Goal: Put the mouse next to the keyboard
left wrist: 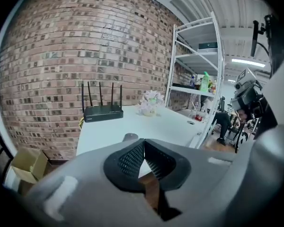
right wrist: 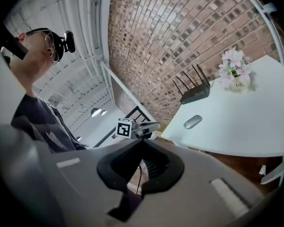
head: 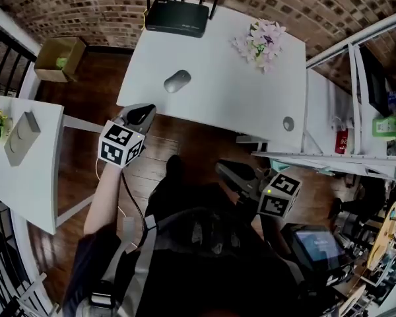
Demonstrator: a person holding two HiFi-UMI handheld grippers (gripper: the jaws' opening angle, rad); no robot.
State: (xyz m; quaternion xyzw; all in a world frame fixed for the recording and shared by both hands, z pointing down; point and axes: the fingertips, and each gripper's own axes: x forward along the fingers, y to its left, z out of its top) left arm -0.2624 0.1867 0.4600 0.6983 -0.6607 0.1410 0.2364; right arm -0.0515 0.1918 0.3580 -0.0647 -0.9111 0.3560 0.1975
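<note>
Approach stage, by my judgement: the mouse (head: 177, 80) lies free on the white table (head: 218, 104), near the router (head: 176, 17), and no keyboard is in view. The left gripper (head: 141, 112), jaws closed and empty, is held at the table's near edge, tilted downward. The right gripper (head: 227, 170), likewise closed and empty, sits low by the person's body. The next move calls for opening the jaws over the mouse.

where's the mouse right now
In the head view the mouse lies on the white table, left of centre, in front of the black router and left of the flowers.
</note>
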